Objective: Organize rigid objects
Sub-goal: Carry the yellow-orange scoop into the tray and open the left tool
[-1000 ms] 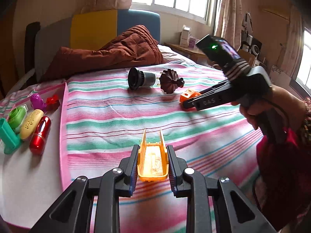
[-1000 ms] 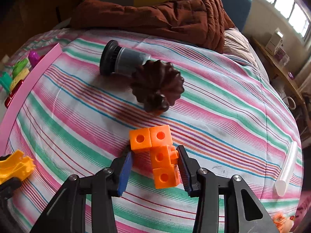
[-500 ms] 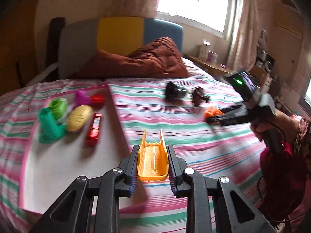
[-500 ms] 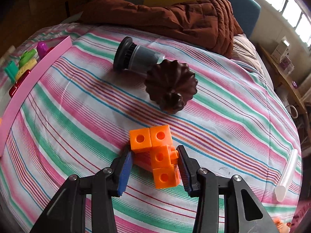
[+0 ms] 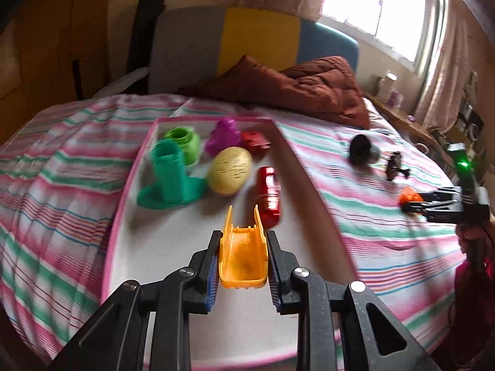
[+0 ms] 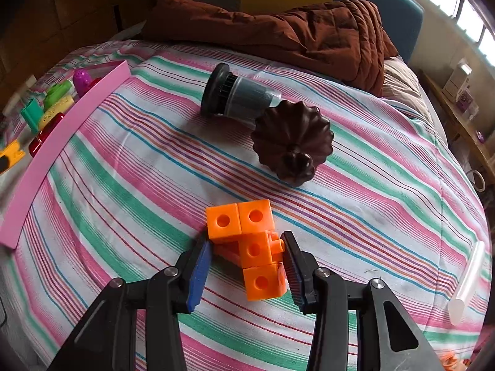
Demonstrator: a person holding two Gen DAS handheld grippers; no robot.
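Note:
My left gripper (image 5: 243, 238) is shut on a yellow-orange plastic trough (image 5: 243, 256), held above the white, pink-rimmed tray (image 5: 297, 151). In the tray lie a teal piece (image 5: 168, 176), a lime piece (image 5: 184, 142), a purple piece (image 5: 222, 136), a small red block (image 5: 255, 142), a yellow oval (image 5: 230, 170) and a red cylinder (image 5: 269, 194). My right gripper (image 6: 246, 241) is shut on an orange cube cluster (image 6: 256, 247) on the striped bedspread. It also shows at the right of the left wrist view, right gripper (image 5: 414, 204).
A dark grey cylinder (image 6: 238, 95) and a brown fluted mould (image 6: 292, 142) lie on the bed beyond the cubes. A white tube (image 6: 470, 281) rests near the right edge. A brown quilt (image 6: 278, 31) is heaped at the headboard. The tray's pink wall (image 6: 62, 136) stands to the left.
My left gripper has carried the trough leftwards, from over the bedspread to over the tray. The right gripper keeps its hold on the cubes and has barely shifted.

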